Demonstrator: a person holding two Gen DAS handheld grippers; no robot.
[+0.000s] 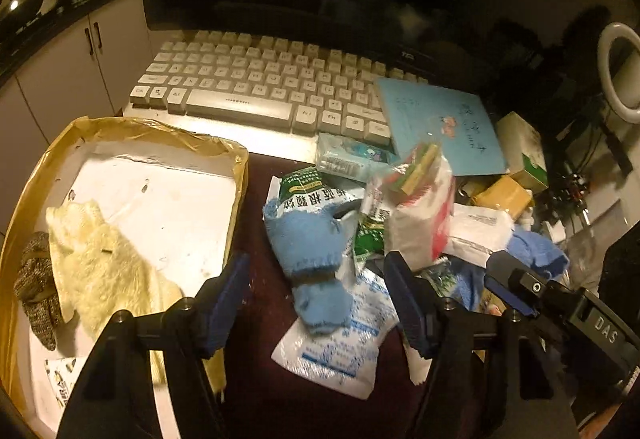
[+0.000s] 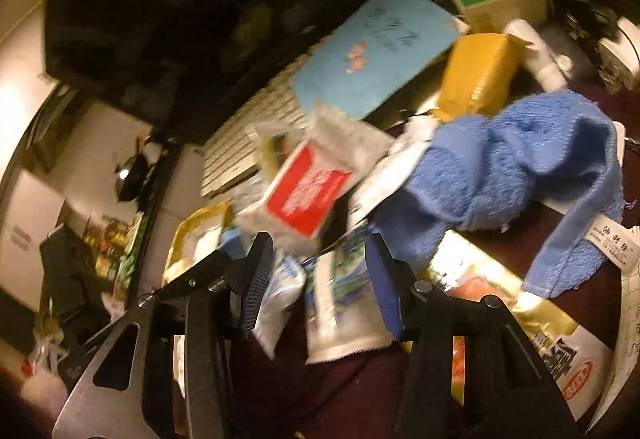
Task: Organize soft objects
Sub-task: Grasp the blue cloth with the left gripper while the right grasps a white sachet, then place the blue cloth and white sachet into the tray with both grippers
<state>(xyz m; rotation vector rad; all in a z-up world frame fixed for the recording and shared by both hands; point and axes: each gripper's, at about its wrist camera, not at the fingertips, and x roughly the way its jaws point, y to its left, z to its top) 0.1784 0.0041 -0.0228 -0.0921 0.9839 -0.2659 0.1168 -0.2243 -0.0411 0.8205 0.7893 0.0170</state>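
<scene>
Towel (image 2: 516, 159), blue terry, lies crumpled with white label showing

White letters reading "DAS" are showing on the right gripper's black body (image 1: 604, 329), just right of the keyboard (image 1: 256, 87), whose keys are showing "Ctrl", "Alt" and "Fn". Chinese print on the green packet (image 1: 312, 191) below the keyboard is staying too blurred to read.

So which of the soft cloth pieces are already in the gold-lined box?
The cream fleecy cloth and the speckled grey glove beside it lie in the box. The blue knit piece and blue towel are outside, among packets.
</scene>
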